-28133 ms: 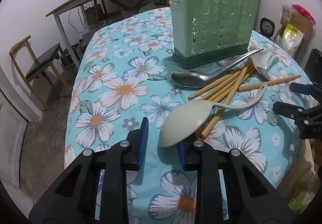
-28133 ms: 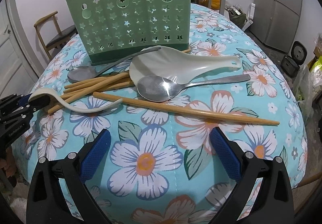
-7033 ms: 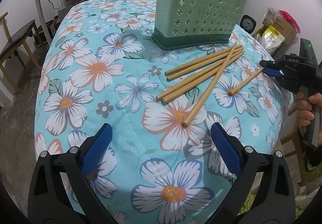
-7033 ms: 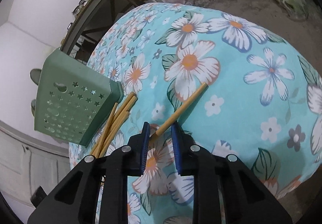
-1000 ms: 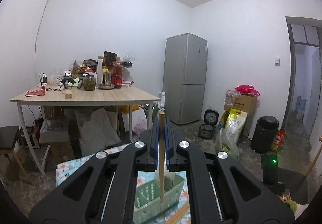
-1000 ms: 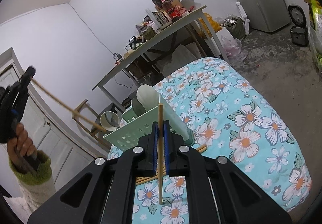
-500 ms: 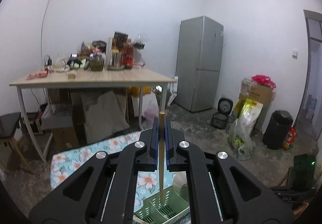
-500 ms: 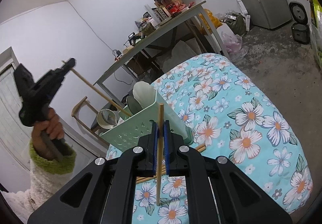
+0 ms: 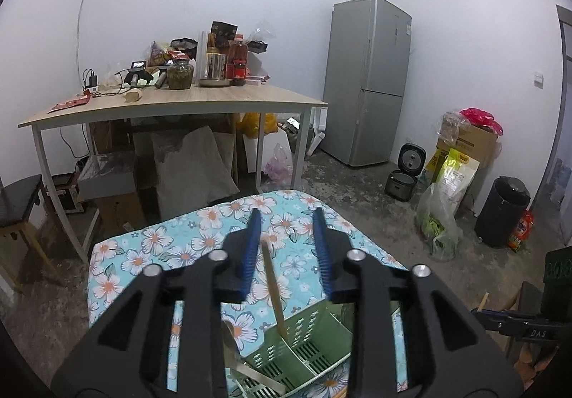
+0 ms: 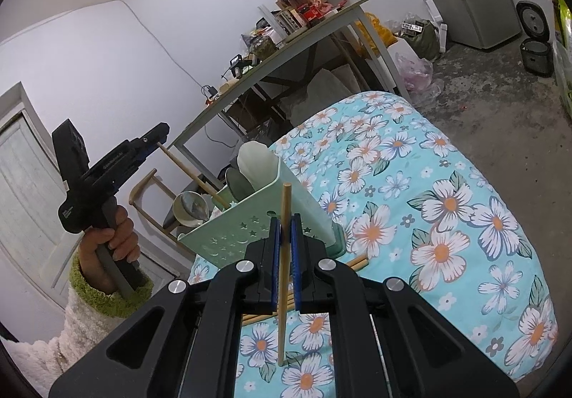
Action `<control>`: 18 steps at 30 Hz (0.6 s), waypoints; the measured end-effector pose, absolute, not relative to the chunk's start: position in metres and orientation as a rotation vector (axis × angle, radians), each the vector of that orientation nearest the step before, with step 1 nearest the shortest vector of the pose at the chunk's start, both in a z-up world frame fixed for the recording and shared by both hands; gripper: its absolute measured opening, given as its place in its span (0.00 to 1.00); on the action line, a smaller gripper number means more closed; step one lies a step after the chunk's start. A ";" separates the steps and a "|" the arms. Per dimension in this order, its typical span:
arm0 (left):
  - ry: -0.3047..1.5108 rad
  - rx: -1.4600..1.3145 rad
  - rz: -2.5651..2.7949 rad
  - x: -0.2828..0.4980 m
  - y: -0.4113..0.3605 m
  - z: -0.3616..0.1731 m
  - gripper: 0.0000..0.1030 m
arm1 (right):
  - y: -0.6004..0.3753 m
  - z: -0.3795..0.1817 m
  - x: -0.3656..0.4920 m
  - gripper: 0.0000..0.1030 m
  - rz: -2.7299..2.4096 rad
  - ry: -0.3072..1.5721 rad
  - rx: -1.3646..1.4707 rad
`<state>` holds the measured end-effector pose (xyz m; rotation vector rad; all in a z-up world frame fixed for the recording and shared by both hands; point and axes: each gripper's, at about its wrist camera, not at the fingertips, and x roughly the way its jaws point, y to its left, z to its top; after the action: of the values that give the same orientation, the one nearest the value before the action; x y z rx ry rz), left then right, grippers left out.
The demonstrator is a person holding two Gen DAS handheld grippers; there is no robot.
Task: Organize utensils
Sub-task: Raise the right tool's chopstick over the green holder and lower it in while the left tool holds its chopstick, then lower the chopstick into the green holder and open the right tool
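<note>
My left gripper is hovering over the green utensil caddy on the floral-clothed bench, its jaws just having been opening, and a bamboo chopstick is leaning loose between them with its lower end inside the caddy. My right gripper is clamping another bamboo chopstick upright, just beside the caddy, where spoons are standing.

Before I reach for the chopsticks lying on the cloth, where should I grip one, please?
Grip a chopstick near the end poking out beside the green caddy, from above, jaws across its thin shaft: it lies flat on the cloth, its middle hidden behind the right gripper.
</note>
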<state>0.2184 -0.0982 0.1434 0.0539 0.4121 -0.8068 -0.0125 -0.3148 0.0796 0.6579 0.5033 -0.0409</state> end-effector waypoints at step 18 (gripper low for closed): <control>0.389 0.024 -0.801 0.164 -0.035 0.147 0.66 | -0.297 0.127 -0.013 0.06 -0.012 0.430 0.553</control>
<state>0.1645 -0.0354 0.1469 0.0237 0.3888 -0.8013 -0.0131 -0.2969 0.1274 0.5526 0.4303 -0.0118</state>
